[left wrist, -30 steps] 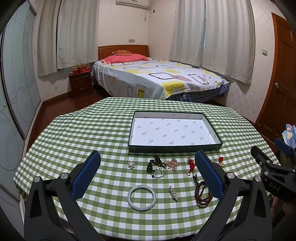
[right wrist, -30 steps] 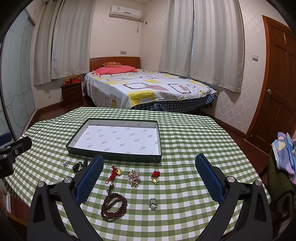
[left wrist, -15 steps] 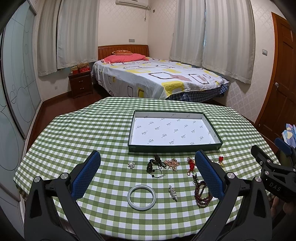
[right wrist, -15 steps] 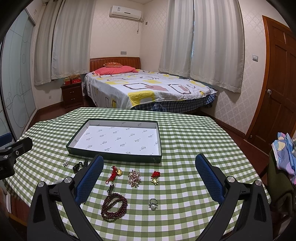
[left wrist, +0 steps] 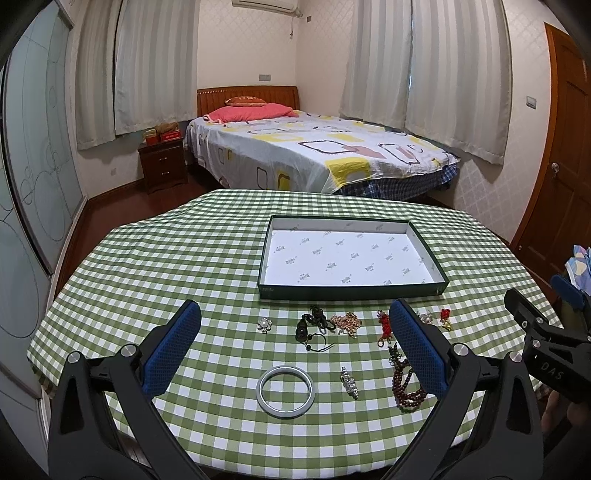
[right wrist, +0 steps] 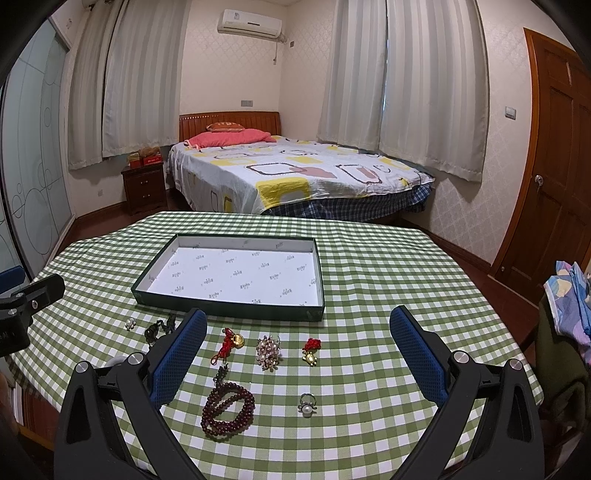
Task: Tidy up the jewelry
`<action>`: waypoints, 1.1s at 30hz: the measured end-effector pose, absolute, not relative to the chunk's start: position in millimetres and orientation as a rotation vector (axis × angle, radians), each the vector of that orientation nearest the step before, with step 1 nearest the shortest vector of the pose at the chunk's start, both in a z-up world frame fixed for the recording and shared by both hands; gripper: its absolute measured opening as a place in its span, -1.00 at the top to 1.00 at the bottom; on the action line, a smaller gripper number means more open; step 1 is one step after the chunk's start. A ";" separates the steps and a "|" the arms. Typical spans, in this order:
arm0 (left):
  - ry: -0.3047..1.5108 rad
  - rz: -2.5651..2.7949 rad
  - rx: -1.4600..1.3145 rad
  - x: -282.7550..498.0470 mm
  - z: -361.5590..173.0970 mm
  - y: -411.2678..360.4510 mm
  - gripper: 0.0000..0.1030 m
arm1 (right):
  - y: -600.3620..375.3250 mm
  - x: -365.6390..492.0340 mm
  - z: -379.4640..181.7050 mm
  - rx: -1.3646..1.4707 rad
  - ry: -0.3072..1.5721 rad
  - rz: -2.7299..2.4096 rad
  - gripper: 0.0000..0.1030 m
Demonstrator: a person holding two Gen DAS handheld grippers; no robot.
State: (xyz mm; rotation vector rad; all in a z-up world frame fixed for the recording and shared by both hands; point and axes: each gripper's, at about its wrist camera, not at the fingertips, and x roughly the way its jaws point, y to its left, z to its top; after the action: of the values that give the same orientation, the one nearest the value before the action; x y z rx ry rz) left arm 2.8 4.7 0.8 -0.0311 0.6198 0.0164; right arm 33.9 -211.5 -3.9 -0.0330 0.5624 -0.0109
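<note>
Left wrist view: my left tongs point(left wrist: 291, 339) and right tongs point(right wrist: 295, 347) gape wide, empty. Jewelry like the bangle point(left wrist: 285, 390) lies near the surface's front edge, outside the tray point(left wrist: 352, 291); small pieces may slip.

A round table point(left wrist: 155, 266) draped in a green-and-white checked cloth fills the foreground. Beyond its far edge stands a bed point(right wrist: 295, 173) with a wooden headboard, a patterned white, yellow and grey cover and a pink pillow point(right wrist: 229, 138) at its head. A dark wooden nightstand point(left wrist: 162, 166) sits just beside the bed's left side, with red boxes on top. Pale curtains point(right wrist: 399, 81) hang along the walls, an air conditioner point(right wrist: 249, 22) is mounted high, and a wooden door point(right wrist: 554, 155) stands at the right.
</note>
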 end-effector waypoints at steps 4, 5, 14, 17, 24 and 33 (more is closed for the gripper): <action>0.643 0.024 -0.029 9.9 -12.2 8.4 -0.92 | -215.4 40.4 -19.0 -0.028 0.592 -0.005 -0.87; 0.651 0.029 -0.027 12.8 -16.4 9.0 -0.92 | -217.1 42.4 -23.2 -0.024 0.603 -0.001 -0.87; 0.812 0.021 -0.045 43.4 -86.7 20.9 -0.92 | -226.7 66.7 -87.1 -0.016 0.736 0.011 -0.87; 0.869 0.024 -0.046 51.5 -110.5 23.3 -0.92 | -231.9 74.0 -108.9 -0.002 0.784 0.010 -0.86; 0.948 0.044 -0.041 63.1 -143.6 27.9 -0.92 | -239.4 81.9 -133.4 0.044 0.848 0.026 -0.86; 0.964 0.044 -0.041 65.3 -153.5 29.0 -0.91 | -241.5 85.7 -140.8 0.053 0.870 0.037 -0.64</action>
State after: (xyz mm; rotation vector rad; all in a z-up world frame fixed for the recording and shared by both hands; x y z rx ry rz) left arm 65.3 29.0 -153.5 -0.0406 0.9639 0.0443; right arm 85.7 -241.5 -140.8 0.0528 0.8698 0.0372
